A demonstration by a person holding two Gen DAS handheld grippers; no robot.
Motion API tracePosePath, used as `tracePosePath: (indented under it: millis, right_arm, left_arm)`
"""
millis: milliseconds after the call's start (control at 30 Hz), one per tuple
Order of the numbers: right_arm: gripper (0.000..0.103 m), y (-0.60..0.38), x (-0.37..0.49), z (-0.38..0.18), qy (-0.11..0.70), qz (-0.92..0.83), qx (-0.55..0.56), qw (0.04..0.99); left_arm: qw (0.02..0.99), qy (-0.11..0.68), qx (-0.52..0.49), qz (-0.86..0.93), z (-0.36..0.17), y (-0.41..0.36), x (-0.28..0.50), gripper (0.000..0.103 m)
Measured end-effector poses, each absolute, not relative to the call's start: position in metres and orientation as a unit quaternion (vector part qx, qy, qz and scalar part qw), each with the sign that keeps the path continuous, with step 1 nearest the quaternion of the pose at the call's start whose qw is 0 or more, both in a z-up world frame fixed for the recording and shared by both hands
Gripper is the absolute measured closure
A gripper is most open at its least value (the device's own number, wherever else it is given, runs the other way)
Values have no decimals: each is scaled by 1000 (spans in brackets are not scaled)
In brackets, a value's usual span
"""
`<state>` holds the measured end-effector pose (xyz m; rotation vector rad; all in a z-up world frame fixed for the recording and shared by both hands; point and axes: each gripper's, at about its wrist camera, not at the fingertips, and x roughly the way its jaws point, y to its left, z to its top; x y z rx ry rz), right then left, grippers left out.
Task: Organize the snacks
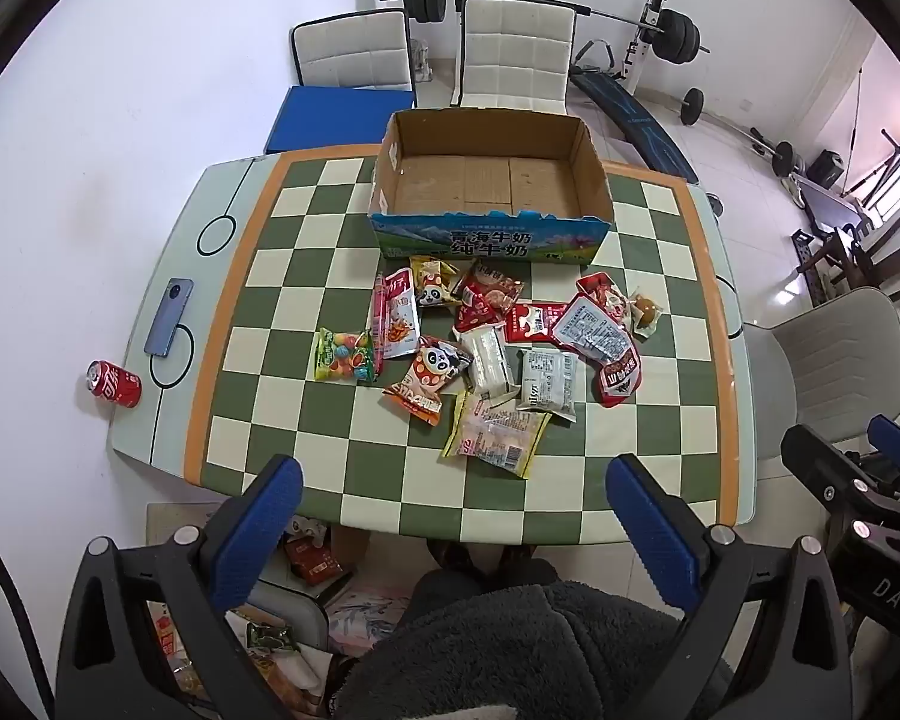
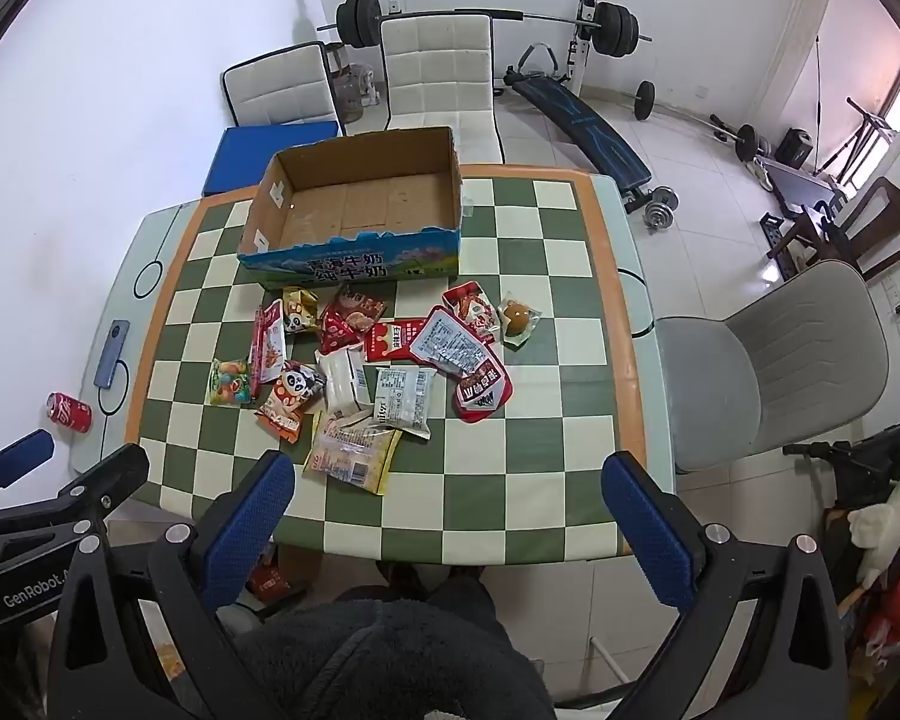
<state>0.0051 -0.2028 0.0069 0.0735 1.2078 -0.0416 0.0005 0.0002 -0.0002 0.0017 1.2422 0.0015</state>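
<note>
Loosely heaped, the snacks (image 1: 480, 354) lie mid-table (image 1: 258, 276), just in front of the empty box (image 1: 486, 180). Both tongs, left (image 1: 450, 516) and right (image 2: 450, 516), hover near the table's front edge with jaws wide apart, holding nothing. Probably best to start with an outlying packet, such as the candy bag (image 1: 345, 355), pinching one edge so neighbours stay put.

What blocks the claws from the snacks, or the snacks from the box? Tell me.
Nothing visible. Both claws, left and right, hang open above the near table edge; the snacks lie loose before the empty box.
</note>
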Motion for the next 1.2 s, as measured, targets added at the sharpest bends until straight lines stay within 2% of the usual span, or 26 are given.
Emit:
tracePosePath:
  millis: [1200]
  right_arm:
    - [0,-204,0,20,558,-22,33,829]
  left_arm:
    - [825,565,-1,0,17,0,0,0]
